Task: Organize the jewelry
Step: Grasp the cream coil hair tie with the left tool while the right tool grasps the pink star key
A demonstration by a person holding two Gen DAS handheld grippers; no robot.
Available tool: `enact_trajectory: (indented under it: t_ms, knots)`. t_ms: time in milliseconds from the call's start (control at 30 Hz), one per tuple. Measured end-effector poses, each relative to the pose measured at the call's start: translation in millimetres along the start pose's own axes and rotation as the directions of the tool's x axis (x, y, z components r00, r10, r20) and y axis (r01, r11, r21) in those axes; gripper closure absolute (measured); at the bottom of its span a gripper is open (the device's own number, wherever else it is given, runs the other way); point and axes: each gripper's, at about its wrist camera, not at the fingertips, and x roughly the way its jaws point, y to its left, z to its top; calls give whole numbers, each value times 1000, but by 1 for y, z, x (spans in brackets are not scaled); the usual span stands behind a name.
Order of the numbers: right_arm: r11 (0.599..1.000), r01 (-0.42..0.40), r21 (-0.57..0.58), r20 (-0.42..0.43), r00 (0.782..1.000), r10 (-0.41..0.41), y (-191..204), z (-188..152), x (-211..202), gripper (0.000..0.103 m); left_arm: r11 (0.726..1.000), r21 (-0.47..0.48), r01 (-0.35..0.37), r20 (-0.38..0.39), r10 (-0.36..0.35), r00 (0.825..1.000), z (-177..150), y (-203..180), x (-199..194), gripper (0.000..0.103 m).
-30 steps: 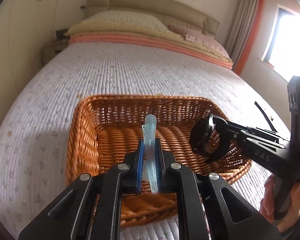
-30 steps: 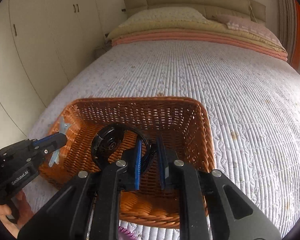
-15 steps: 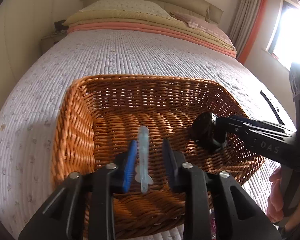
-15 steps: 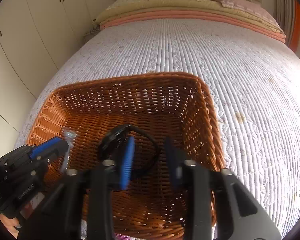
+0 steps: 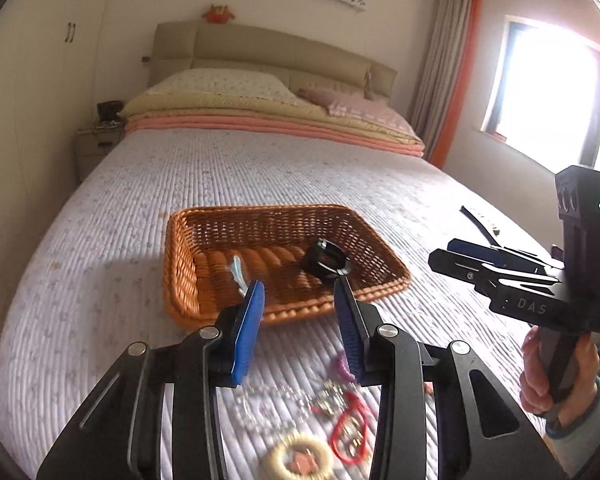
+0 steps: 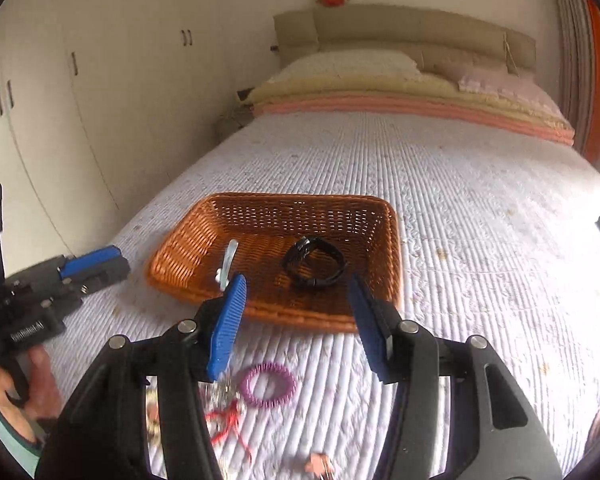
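An orange wicker basket (image 5: 188, 240) (image 6: 388, 240) sits on the quilted bed. Inside it lie a pale blue hair clip (image 5: 236, 270) (image 6: 226, 264) and a black watch (image 5: 326, 260) (image 6: 314, 262). My left gripper (image 5: 298, 292) is open and empty, held above the bed in front of the basket; it also shows in the right wrist view (image 6: 100, 264). My right gripper (image 6: 296, 284) is open and empty, also in front of the basket, and shows at the right of the left wrist view (image 5: 456, 254). Loose jewelry lies below both grippers: a purple coil band (image 6: 266, 384), a red cord bracelet (image 5: 350, 426), a cream ring (image 5: 298, 456), a clear bead strand (image 5: 268, 408).
A black strap (image 5: 478, 222) lies on the bed to the right. Pillows and folded blankets (image 5: 260, 116) are stacked at the headboard. A nightstand (image 5: 96, 144) stands at the left, wardrobes (image 6: 60, 120) along the wall, a window (image 5: 548, 92) at the right.
Both grippers opened, dropped the clip and the watch into the basket, and drew back and up from it. The loose jewelry in front of the basket came into view.
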Motion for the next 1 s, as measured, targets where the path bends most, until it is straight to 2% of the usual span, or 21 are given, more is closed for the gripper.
enact_trajectory:
  t_ms: [100, 200, 267, 300, 333, 467, 667, 800, 967, 1000]
  knots:
    - [1000, 9, -14, 14, 1000, -9, 2, -29, -23, 53, 999, -26, 24, -3, -24, 1000, -21, -2, -22, 68]
    - [1000, 24, -11, -6, 1000, -24, -5, -57, -32, 53, 998, -53, 19, -52, -22, 998, -49, 4, -27, 68]
    - [1000, 11, 12, -43, 999, -11, -13, -77, -28, 57, 996, -84, 15, -105, -23, 994, -68, 11, -21, 69]
    - [1000, 17, 26, -63, 998, -15, -17, -85, -25, 64, 993, -115, 17, -138, -33, 990, -78, 17, -15, 70]
    - [999, 23, 42, -80, 997, -19, -22, -92, -24, 66, 991, -132, 17, -156, -38, 987, -85, 20, -12, 70]
    - [995, 7, 102, -135, 991, 7, -38, -113, -12, 66, 978, -202, 50, -222, -96, 970, -106, 33, 8, 70]
    - [999, 23, 25, -203, 979, -18, -23, -132, 9, 66, 968, -242, 67, -269, -133, 954, -114, 37, 28, 72]
    - [999, 45, 9, -220, 975, -42, -18, -138, 17, 66, 972, -227, 58, -289, -124, 949, -117, 35, 37, 73]
    - [999, 42, 14, -217, 975, -38, -19, -137, 17, 66, 976, -214, 33, -297, -97, 950, -114, 31, 47, 79]
    - [999, 46, 11, -215, 976, -43, -19, -137, 17, 66, 977, -212, 25, -301, -89, 949, -114, 32, 48, 83]
